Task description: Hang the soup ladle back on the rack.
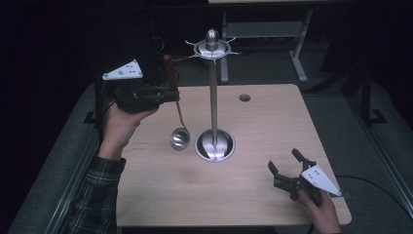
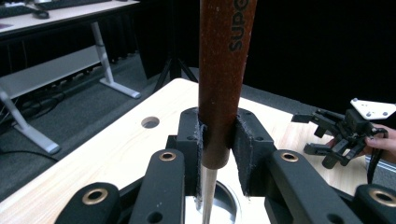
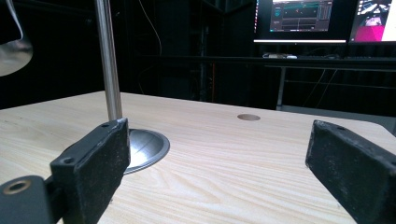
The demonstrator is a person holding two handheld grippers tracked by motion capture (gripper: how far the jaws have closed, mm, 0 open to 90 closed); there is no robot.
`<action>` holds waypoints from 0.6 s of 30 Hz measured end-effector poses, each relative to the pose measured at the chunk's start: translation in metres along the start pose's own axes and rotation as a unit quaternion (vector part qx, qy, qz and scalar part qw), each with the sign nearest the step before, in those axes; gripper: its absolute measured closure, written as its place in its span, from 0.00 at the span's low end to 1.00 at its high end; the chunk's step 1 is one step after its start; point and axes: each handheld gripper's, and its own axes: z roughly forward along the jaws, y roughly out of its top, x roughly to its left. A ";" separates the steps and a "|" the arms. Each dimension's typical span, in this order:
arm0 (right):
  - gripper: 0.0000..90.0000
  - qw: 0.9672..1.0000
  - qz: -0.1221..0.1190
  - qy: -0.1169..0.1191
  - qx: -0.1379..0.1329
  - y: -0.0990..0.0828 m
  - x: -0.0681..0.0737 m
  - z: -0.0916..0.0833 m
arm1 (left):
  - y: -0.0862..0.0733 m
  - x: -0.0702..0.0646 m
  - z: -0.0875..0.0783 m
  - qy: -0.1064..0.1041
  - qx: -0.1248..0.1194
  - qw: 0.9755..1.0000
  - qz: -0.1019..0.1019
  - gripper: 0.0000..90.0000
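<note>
A stainless-steel ladle with a reddish-brown wooden handle [image 1: 171, 92] is held upright in the left gripper [image 1: 168, 95], whose padded jaws are pinched on the lower end of the wood, just above the point where the thin metal shank emerges; the round bowl hangs below, close over the pale wooden surface [image 1: 272, 122] and just beside the domed base of a tall polished steel utensil stand [image 1: 213, 92] with short hook arms around its knobbed top. The ladle is judged to be rigid and moderately light, with most of its weight low in the bowl, so a swing about the grip is to be expected if the pinch is slackened. The varnished wood is likely to be less slippery than the slim shank, so the handle is thought the better place to be held, and the present hold leaves the upper end free for hanging. The right gripper [image 1: 285, 168] is rested near the front right corner of the surface with its jaws spread wide and nothing between them. In the left gripper view the contact of both pads on the handle [image 2: 223, 70] and part of a printed word are made plain, which cannot be resolved from the high view. In the right gripper view the stand's pole [image 3: 108, 60] and base are seen from low down, and lit monitors [image 3: 327, 18] are shown beyond the surface.
</note>
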 end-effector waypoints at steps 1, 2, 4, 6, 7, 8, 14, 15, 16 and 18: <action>0.07 1.000 -0.001 0.000 0.000 0.000 0.000 0.000 | 0.002 0.000 0.001 -0.002 0.000 1.000 0.002 0.82; 0.07 1.000 0.000 0.000 0.000 0.000 0.000 0.000 | 0.002 0.000 0.001 -0.002 0.000 1.000 0.002 0.82; 0.07 1.000 0.000 0.000 0.000 0.000 0.000 0.000 | 0.007 0.000 0.005 -0.005 -0.001 1.000 0.005 0.82; 0.07 1.000 0.000 0.000 0.000 0.000 0.000 0.000 | 0.010 0.001 0.007 -0.008 -0.002 1.000 0.004 0.82; 0.07 1.000 -0.001 0.000 0.000 0.000 0.000 0.000 | 0.012 0.001 0.009 -0.010 -0.002 1.000 0.004 0.82; 0.07 1.000 0.000 0.000 0.000 0.000 0.000 0.000 | 0.013 0.001 0.010 -0.011 -0.002 1.000 0.005 0.82; 0.07 1.000 0.000 0.000 0.000 0.000 0.000 0.000 | 0.018 0.000 0.017 -0.018 0.002 1.000 0.007 0.82; 0.07 1.000 0.000 0.000 0.000 0.000 0.000 0.000 | 0.018 0.000 0.018 -0.018 0.002 1.000 0.008 0.82; 0.07 1.000 -0.001 0.000 0.000 0.000 0.000 0.000 | 0.018 0.000 0.019 -0.019 0.003 1.000 0.009 0.82; 0.07 1.000 -0.001 0.000 0.000 0.000 0.000 0.000 | 0.019 0.000 0.021 -0.020 0.004 1.000 0.009 0.82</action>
